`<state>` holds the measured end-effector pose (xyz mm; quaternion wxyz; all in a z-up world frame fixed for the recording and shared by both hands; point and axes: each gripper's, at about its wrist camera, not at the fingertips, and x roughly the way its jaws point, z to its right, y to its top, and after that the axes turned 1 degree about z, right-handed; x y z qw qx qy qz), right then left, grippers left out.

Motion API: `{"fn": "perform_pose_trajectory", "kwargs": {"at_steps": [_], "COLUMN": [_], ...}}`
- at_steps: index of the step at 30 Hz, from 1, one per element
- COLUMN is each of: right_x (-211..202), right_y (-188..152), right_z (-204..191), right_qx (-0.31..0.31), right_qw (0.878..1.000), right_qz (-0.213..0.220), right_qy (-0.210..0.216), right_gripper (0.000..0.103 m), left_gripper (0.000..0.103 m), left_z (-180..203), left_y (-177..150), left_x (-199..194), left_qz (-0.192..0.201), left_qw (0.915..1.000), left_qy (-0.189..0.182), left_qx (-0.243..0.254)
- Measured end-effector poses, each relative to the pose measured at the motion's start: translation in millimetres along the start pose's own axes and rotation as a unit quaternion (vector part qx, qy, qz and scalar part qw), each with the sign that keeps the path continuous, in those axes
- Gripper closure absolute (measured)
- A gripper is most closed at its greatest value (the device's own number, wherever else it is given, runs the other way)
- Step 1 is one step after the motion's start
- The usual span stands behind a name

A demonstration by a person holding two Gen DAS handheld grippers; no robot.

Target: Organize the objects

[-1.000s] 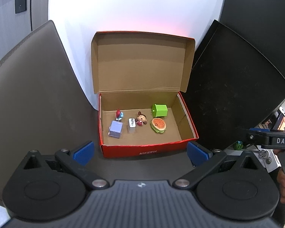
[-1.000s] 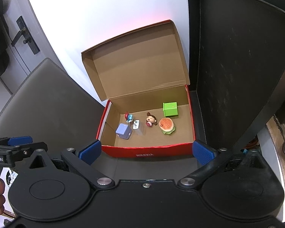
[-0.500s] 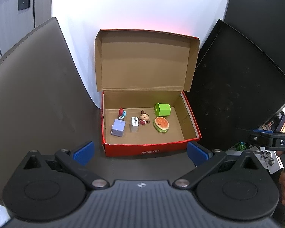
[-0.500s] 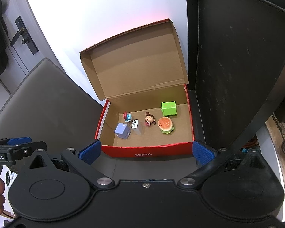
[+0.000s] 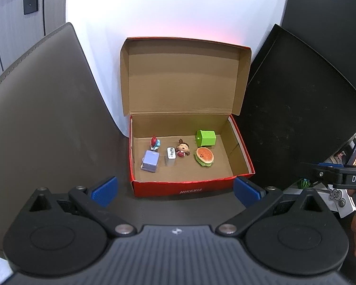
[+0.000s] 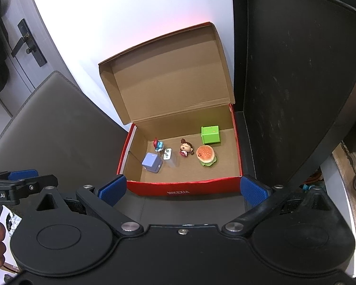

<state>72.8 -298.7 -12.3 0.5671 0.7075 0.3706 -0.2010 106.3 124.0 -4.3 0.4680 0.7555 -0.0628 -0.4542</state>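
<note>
A red cardboard box (image 5: pixel 189 188) (image 6: pixel 182 191) stands open against the white wall, its lid upright. Inside lie a purple cube (image 5: pixel 150 161) (image 6: pixel 152 162), a small blue-and-red figure (image 5: pixel 155 142) (image 6: pixel 158 144), a small white piece (image 5: pixel 170 153) (image 6: pixel 167 154), a girl figure (image 5: pixel 183 147) (image 6: pixel 186 147), a burger toy (image 5: pixel 204 156) (image 6: pixel 206 154) and a green cube (image 5: pixel 206 137) (image 6: pixel 210 134). My left gripper (image 5: pixel 175 191) and right gripper (image 6: pixel 182 191) are both open and empty, held just in front of the box's front wall.
A grey chair back (image 5: pixel 35 99) (image 6: pixel 49 123) stands left of the box. A black panel (image 5: pixel 301 109) (image 6: pixel 296 71) stands to the right. A door with a handle (image 6: pixel 28 42) is at far left. Clutter (image 5: pixel 337 197) lies at the right edge.
Both grippers have drifted slightly; the box sits a little further right in the left wrist view. Nothing in the box has moved and both grippers stay open.
</note>
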Motion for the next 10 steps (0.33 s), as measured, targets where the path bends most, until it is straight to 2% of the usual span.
{"fn": "perform_pose_trajectory", "kwargs": {"at_steps": [10], "right_x": [4.5], "right_y": [-5.2], "right_z": [5.1], "right_qx": [0.005], "right_qw": [1.0], "right_qz": [-0.007], "right_qy": [-0.004], "right_gripper": [0.0], "left_gripper": [0.0], "left_z": [0.6], "left_y": [0.1], "left_x": [1.9], "left_qz": [0.004], "left_qw": [1.0], "left_qy": [-0.006], "left_qx": [0.0]}}
